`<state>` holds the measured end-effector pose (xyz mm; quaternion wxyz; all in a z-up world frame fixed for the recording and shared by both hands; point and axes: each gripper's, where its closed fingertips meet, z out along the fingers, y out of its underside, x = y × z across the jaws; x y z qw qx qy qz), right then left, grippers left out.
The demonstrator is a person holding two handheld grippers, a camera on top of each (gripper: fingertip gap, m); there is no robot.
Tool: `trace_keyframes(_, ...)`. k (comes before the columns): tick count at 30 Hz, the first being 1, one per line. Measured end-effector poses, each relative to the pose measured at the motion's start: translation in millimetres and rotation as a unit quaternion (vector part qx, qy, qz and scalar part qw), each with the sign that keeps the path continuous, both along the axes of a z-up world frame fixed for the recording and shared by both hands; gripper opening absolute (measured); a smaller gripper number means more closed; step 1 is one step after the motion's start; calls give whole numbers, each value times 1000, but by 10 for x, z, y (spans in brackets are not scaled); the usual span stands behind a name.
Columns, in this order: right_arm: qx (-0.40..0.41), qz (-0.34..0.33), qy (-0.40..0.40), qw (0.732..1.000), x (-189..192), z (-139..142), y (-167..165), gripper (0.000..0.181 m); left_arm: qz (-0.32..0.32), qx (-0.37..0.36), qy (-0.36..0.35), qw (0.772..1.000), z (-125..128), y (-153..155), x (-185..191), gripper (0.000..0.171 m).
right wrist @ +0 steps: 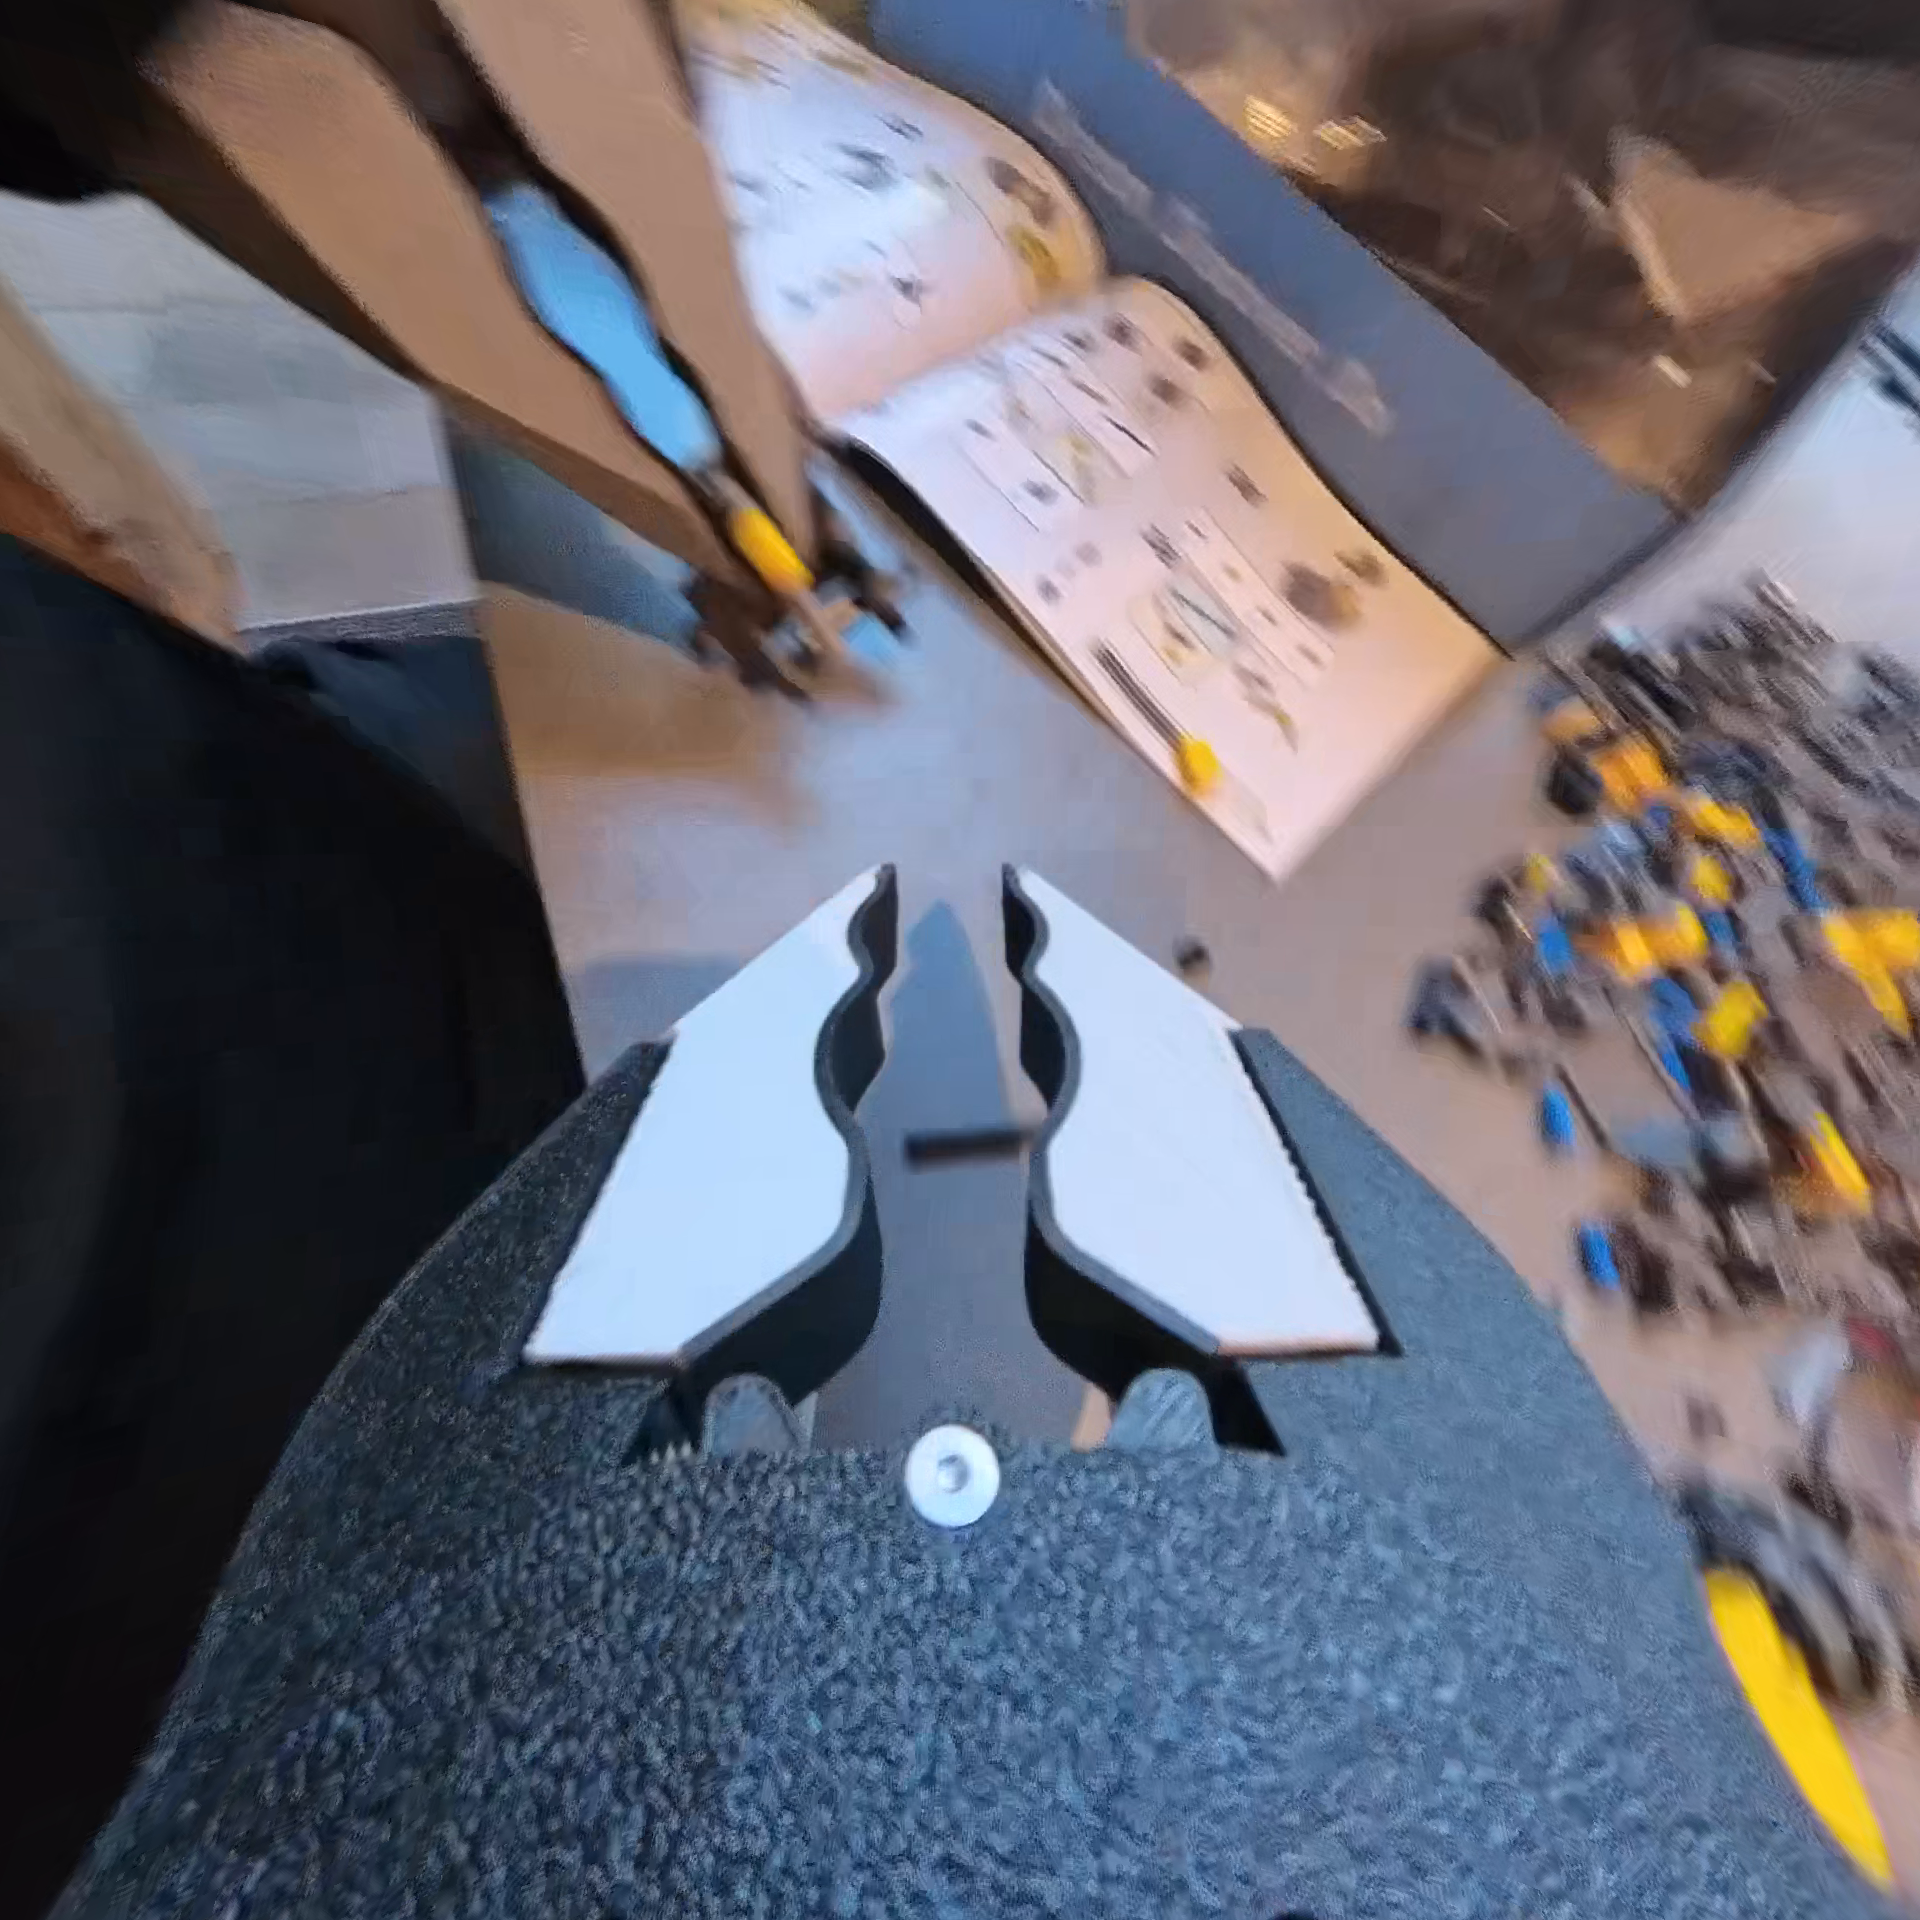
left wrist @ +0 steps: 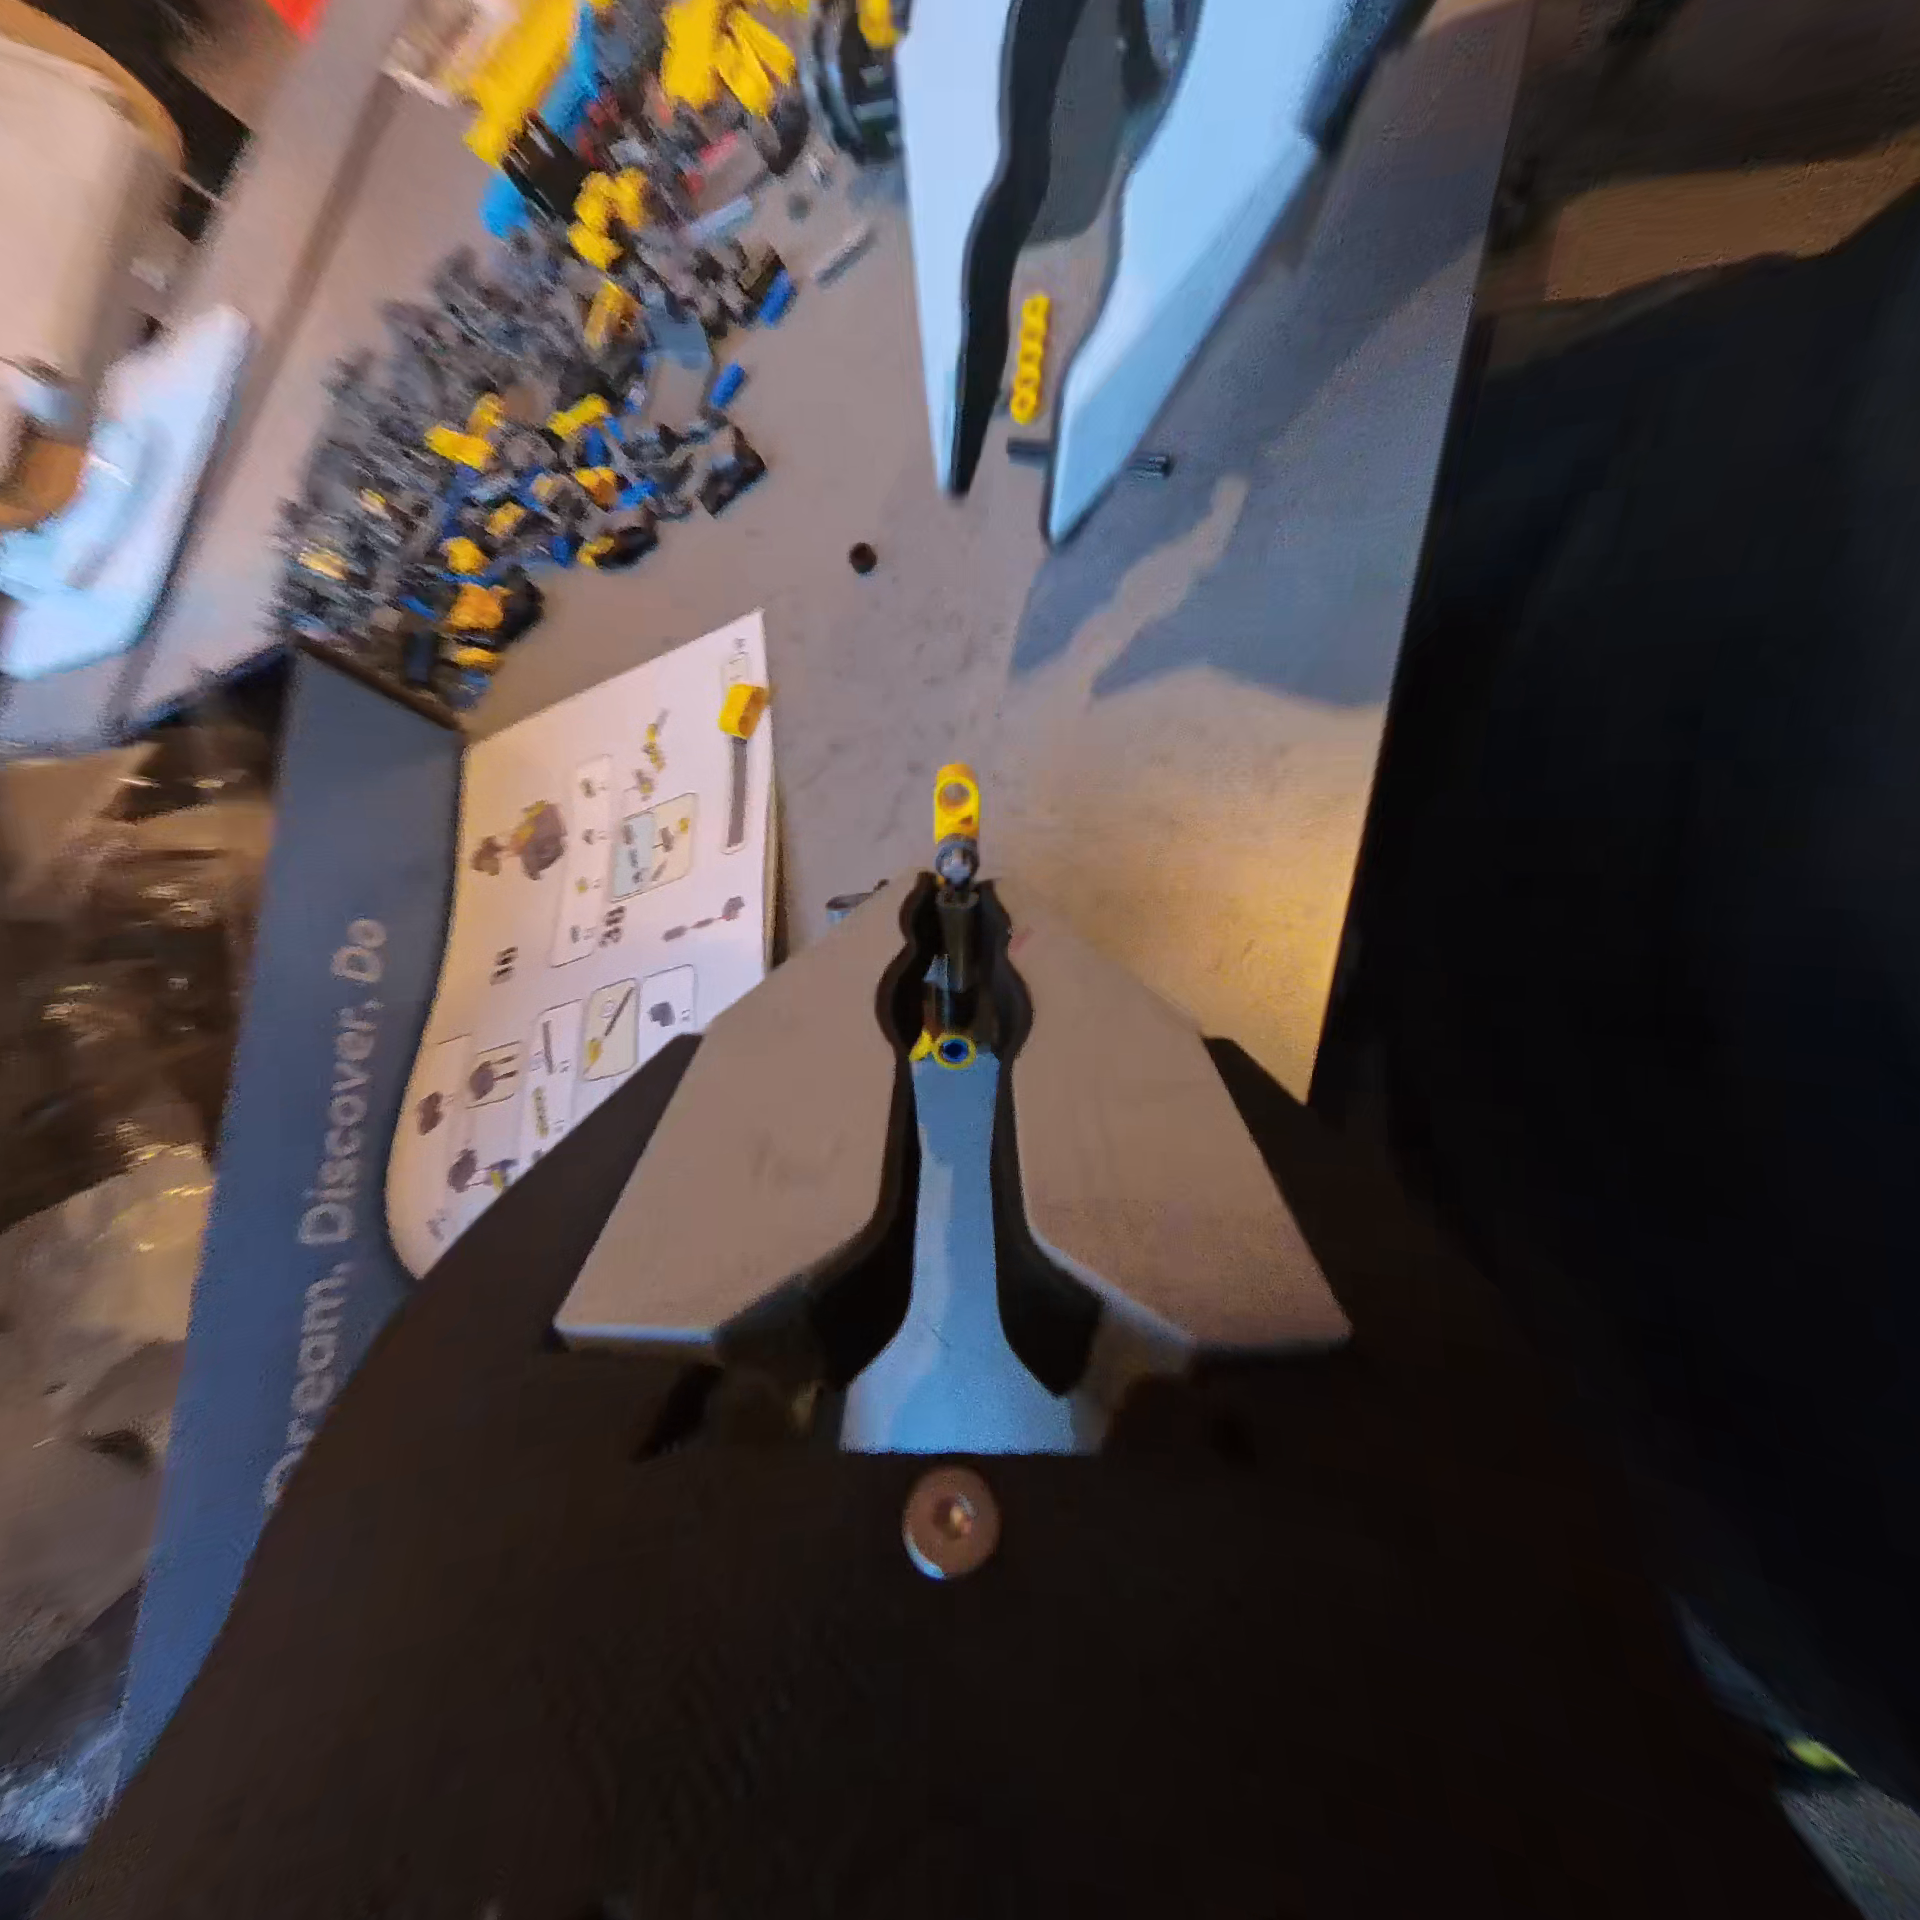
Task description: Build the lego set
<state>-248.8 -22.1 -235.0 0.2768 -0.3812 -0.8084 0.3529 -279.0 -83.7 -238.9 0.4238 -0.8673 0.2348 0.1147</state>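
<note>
Left gripper (left wrist: pixel 954 894): we see its jaws closed on a small assembly (left wrist: pixel 954 831), a black rod with a yellow connector at the tip that projects just beyond the fingertips. A second yellow-and-blue piece (left wrist: pixel 951 1049) sits farther back between the fingers. Left of this gripper we find an open instruction booklet (left wrist: pixel 623 914) lying on the table (left wrist: pixel 1195 831), with a yellow piece (left wrist: pixel 743 712) resting on its far corner. Ahead and to the left lies a blurred pile of yellow, blue and black parts (left wrist: pixel 540 488).

Right gripper (right wrist: pixel 948 883): we see its jaws parted by a narrow gap, holding nothing. A short black pin (right wrist: pixel 964 1146) lies on the table below, between the fingers. Ahead of the fingertips, a small black part (right wrist: pixel 1192 953) lies on the table; whether anything touches it we cannot tell.
</note>
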Motion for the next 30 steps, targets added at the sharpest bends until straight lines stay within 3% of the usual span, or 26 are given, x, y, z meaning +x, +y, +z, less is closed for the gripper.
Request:
trace_keyframes(3, -29, -93, -16, 995, 182, -50, 464, 25, 16, 58, 30, 998, 13, -48, -26, 5)
trace_keyframes(6, -22, -124, -18, 992, 109, 21, 675, 23, 31, 82, 36, 996, 1, -6, -82, 5)
trace_keyframes(9, -5, -110, -30, 993, -170, 83, 645, 20, 37, 98, 37, 994, 1, 70, -119, 5)
trace_keyframes(14, 44, -69, -132, 988, -430, -312, 553, 23, 45, 114, 61, 991, 27, 124, -169, 5)
trace_keyframes(17, 50, -53, -156, 985, -412, -400, 521, 0, 42, 104, 70, 991, -12, 126, -158, 6)
trace_keyframes(18, 60, -57, -161, 983, -393, -412, 560, 0, 37, 102, 69, 992, -20, 125, -144, 6)
trace_keyframes(23, 67, -81, -179, 978, -260, -404, 731, 0, 33, 90, 62, 994, -56, 133, -139, 5)
trace_keyframes(30, 10, -62, -143, 988, -468, -93, 706, 25, 35, 90, 55, 994, -52, 168, -163, 6)
